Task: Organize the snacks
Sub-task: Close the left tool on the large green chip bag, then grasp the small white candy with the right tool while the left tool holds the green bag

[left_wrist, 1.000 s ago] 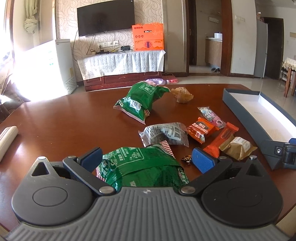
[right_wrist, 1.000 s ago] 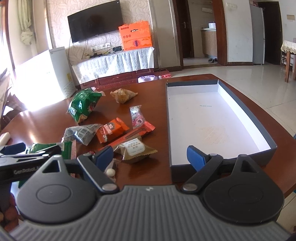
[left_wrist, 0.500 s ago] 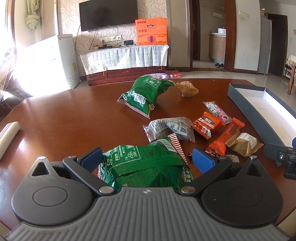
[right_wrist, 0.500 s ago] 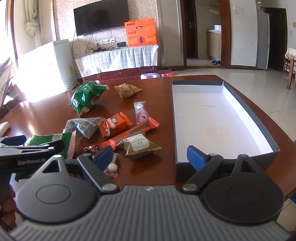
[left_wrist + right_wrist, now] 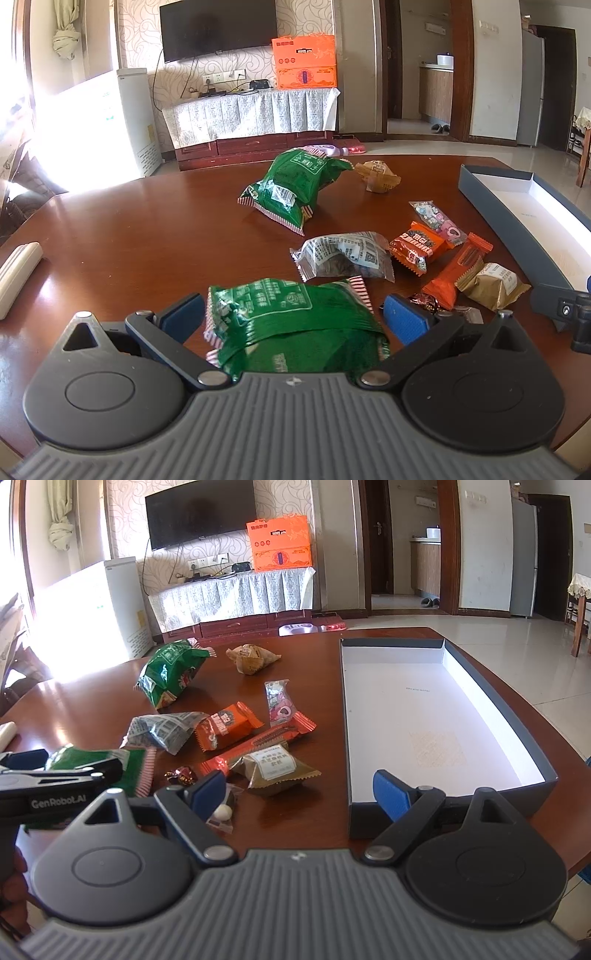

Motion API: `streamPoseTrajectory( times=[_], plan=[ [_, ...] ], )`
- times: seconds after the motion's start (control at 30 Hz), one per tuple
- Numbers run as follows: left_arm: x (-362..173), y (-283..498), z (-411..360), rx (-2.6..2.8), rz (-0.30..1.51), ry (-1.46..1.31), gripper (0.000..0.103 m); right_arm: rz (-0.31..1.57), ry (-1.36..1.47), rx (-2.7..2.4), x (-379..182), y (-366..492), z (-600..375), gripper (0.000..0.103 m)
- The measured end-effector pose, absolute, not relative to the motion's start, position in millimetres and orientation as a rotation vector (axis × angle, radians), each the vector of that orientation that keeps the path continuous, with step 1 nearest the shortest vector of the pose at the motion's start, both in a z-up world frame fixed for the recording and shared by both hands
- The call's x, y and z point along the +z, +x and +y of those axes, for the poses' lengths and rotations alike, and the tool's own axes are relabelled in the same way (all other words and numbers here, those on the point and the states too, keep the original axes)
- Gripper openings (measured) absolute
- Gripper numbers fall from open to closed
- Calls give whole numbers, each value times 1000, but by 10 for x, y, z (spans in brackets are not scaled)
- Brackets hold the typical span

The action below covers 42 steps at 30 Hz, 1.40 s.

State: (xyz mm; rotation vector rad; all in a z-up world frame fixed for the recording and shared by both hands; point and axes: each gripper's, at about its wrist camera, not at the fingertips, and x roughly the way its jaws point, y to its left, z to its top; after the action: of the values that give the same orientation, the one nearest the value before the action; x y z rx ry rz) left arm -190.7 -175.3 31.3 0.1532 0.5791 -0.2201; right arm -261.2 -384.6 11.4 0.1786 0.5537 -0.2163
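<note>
Two blue pads of my left gripper [image 5: 293, 317] now carry the green snack bag [image 5: 291, 321] higher off the wooden table [image 5: 129, 240], long axis crosswise; my right gripper [image 5: 301, 792] hangs open beside the box [image 5: 461, 786].

snack packets [image 5: 229, 727] on table [image 5: 92, 701], box [image 5: 424, 716] to their right

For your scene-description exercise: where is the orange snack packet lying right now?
In the right wrist view the orange snack packet lies on the table, left of the open box, between the grey packet and the pink candy packet.
</note>
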Motion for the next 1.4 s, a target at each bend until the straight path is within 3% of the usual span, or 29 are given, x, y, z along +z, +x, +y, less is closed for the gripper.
streamPoseTrajectory(
  times=[1.4],
  plan=[
    [119, -1621, -1616, -210, 617, 205, 103, 559, 104, -149, 143, -2626, -3675, 88]
  ],
)
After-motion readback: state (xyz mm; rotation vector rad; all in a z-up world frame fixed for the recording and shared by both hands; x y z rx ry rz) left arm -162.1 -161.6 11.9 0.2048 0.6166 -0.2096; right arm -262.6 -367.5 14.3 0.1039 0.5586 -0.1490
